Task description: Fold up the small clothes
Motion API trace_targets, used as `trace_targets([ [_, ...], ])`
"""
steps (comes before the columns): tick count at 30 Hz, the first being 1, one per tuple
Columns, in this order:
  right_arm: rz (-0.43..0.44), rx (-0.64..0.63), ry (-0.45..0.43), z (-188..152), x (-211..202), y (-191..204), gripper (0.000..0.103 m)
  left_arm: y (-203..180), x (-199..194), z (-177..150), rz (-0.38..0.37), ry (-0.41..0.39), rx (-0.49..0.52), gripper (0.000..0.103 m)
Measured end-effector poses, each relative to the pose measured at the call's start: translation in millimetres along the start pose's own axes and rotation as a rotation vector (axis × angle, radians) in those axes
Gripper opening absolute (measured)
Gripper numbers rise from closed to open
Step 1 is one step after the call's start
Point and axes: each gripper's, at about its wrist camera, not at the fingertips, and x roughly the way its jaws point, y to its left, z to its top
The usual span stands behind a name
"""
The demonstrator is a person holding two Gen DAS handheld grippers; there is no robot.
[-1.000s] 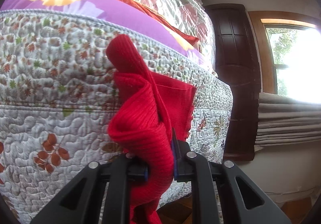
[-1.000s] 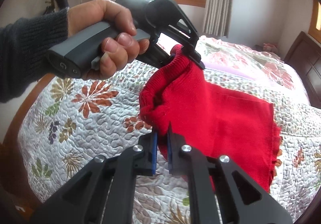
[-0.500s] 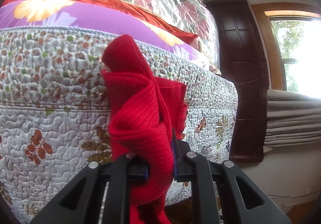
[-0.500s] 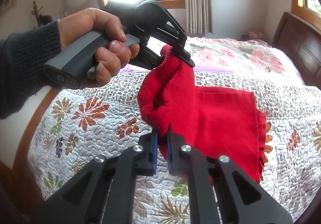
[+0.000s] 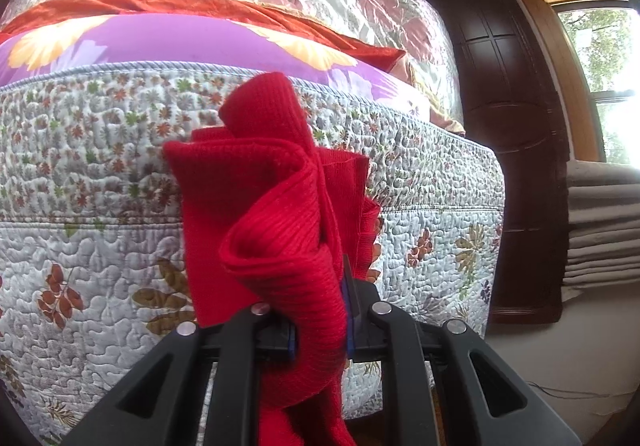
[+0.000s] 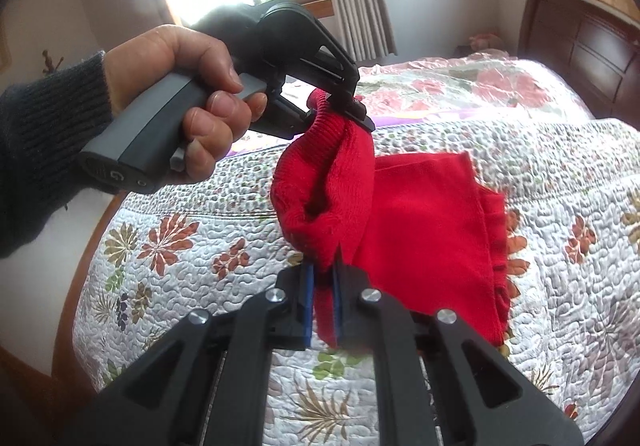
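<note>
red cloth held up over the bed

left wrist view: the left gripper (image 5: pixel 320 330) is clamped on a bunched edge of the red cloth (image 5: pixel 276 230).

right wrist view: the right gripper (image 6: pixel 322 302) pinches another edge, and the rest hangs onto the quilt (image 6: pixel 560 286). i judge the fold is in progress; next, both edges must be laid down flat and aligned.

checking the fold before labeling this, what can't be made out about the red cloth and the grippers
- Left wrist view: the red cloth runs off the bottom edge; its bunched folds cover the left gripper pads.
- Right wrist view: the cloth's lower edge sits behind the right gripper.
- Either view: garment type unclear, too bunched.
- Right hand: outside both views.
</note>
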Motion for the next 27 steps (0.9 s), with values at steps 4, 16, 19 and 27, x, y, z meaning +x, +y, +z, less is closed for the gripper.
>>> trace_targets([
  [4, 0.004, 0.024, 0.002, -1.4, -0.6, -18.9, 0.006, -15.6, 20.5, 2.9, 0.035, 0.015, 0.012, 0.016],
  [16, 0.011, 0.131, 0.033, -18.4, 3.1, -83.2, 0.006, -44.3, 77.7, 4.4, 0.133, 0.048, 0.026, 0.016],
  [19, 0.014, 0.164, 0.045, -24.4, 4.8, -98.9, 0.006, -51.5, 89.7, 4.7, 0.157, 0.049, 0.026, 0.016],
  [27, 0.018, 0.201, 0.058, -34.5, 4.0, -125.5, 0.006, -68.8, 105.8, 1.5, 0.206, 0.028, 0.043, 0.016],
])
